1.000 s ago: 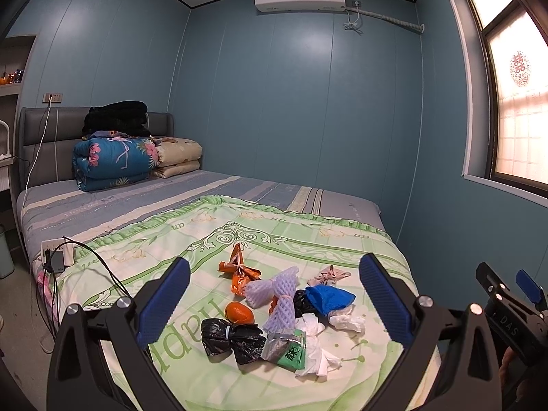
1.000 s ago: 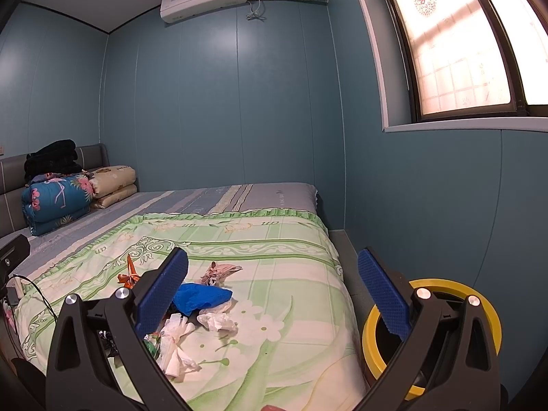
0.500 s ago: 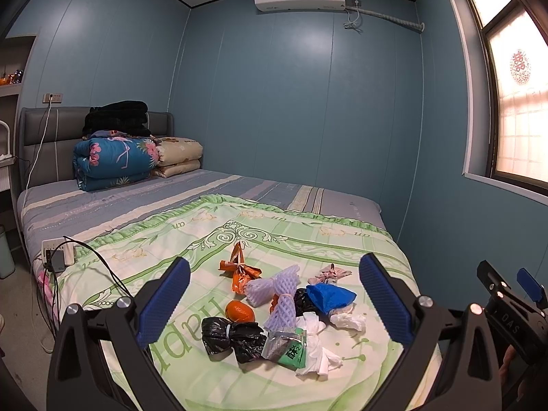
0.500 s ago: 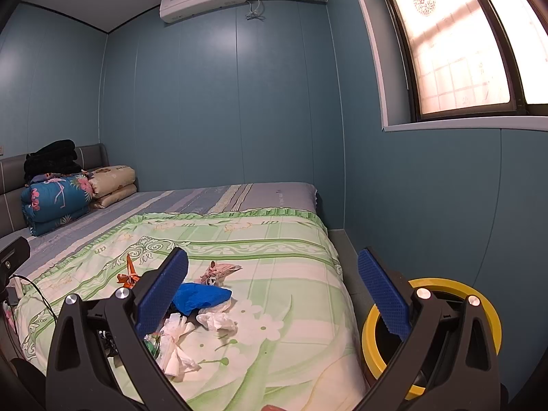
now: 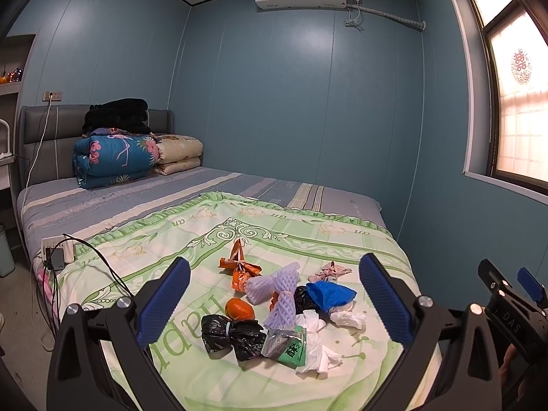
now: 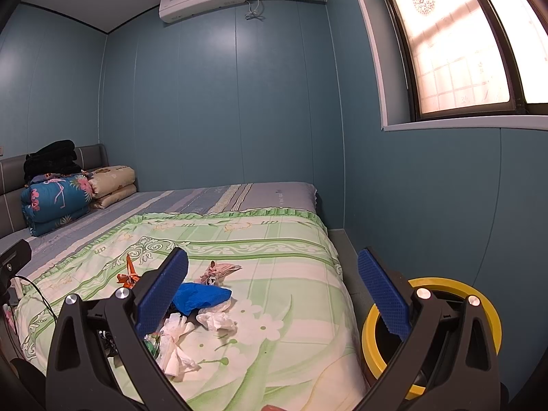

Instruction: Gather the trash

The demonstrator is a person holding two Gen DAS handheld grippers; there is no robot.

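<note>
A heap of trash lies on the green bedspread (image 5: 191, 239): a black bag (image 5: 233, 337), an orange fruit (image 5: 239, 309), purple foam nets (image 5: 281, 287), orange wrappers (image 5: 239, 267), a blue bag (image 5: 328, 294), a green packet (image 5: 291, 346), white tissues (image 5: 318, 346) and a pink scrap (image 5: 328, 270). My left gripper (image 5: 274, 304) is open and empty, held above and short of the heap. My right gripper (image 6: 274, 298) is open and empty, over the bed's near right part, with the blue bag (image 6: 200, 296) and tissues (image 6: 215, 320) between its fingers. A yellow-rimmed bin (image 6: 479, 294) stands on the floor right of the bed.
Folded quilts (image 5: 116, 161) and a black bundle (image 5: 116, 114) lie at the headboard. A power strip with cables (image 5: 56, 251) sits on the bed's left edge. The right gripper shows at the right edge of the left wrist view (image 5: 507, 308). A blue wall and a window (image 6: 462, 41) are to the right.
Both views have barely shifted. Both grippers stay open and empty, and the trash has not moved.
</note>
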